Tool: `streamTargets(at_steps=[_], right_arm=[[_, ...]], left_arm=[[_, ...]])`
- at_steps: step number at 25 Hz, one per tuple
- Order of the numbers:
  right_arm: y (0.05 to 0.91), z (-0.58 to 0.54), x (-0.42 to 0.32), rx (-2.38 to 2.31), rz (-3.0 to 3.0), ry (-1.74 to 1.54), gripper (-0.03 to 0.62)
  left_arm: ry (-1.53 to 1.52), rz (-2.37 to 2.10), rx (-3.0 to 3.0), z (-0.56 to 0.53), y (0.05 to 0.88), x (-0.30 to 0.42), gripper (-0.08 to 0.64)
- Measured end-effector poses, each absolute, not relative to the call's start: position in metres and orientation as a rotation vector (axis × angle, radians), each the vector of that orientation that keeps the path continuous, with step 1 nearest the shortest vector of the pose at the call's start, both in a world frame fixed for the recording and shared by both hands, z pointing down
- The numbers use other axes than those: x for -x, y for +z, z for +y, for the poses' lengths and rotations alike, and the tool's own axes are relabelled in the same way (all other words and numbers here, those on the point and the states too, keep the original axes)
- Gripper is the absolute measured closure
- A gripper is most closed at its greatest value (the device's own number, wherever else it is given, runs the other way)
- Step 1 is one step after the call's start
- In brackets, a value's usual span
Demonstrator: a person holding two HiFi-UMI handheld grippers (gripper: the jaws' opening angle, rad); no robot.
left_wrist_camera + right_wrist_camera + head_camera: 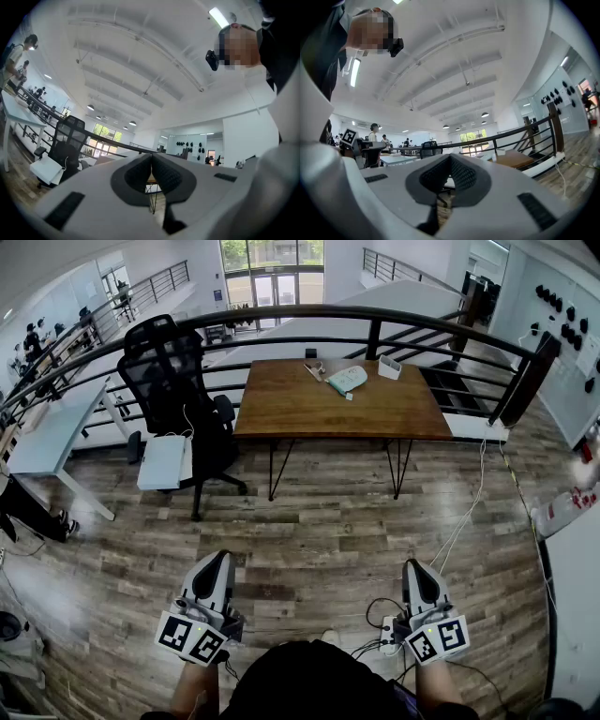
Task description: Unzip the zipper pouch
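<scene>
My left gripper (221, 561) and right gripper (415, 568) are both pressed closed on nothing, low by my body. The pale green fabric zipper pouch (347, 379) lies well ahead on the brown wooden table (281, 413), its length slanting away rightward, somewhat nearer my right gripper.

Head view: high, steeply down over floor (328, 521), wooden table (337, 399) well ahead. Gripper views: low, roughly level along own jaws (ceiling-heavy); all share table, railing (281, 317).

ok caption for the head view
Shut left gripper and right gripper, pale green zipper pouch far off on brown wooden table
</scene>
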State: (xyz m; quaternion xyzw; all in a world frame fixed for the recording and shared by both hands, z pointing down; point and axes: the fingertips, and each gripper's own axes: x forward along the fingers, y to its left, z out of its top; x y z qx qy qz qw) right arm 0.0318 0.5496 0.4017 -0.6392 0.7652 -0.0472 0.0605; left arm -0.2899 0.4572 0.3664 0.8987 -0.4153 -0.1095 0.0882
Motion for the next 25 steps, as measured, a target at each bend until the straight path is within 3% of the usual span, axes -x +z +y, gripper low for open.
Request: streamTargets(at_steps=[23, 25], right_arm=[[0.391, 0.56, -0.036, 1.92, 2.257, -0.145, 0.595], [0.39, 0.561, -0.038, 1.909, 2.257, -0.14, 0.522]], left_arm=[[-0.235, -1.206, -2.708, 0.465, 0.379, 0.275, 0.541], [-0.245, -1.209, -2.706, 0.466, 0.378, 0.273, 0.515]])
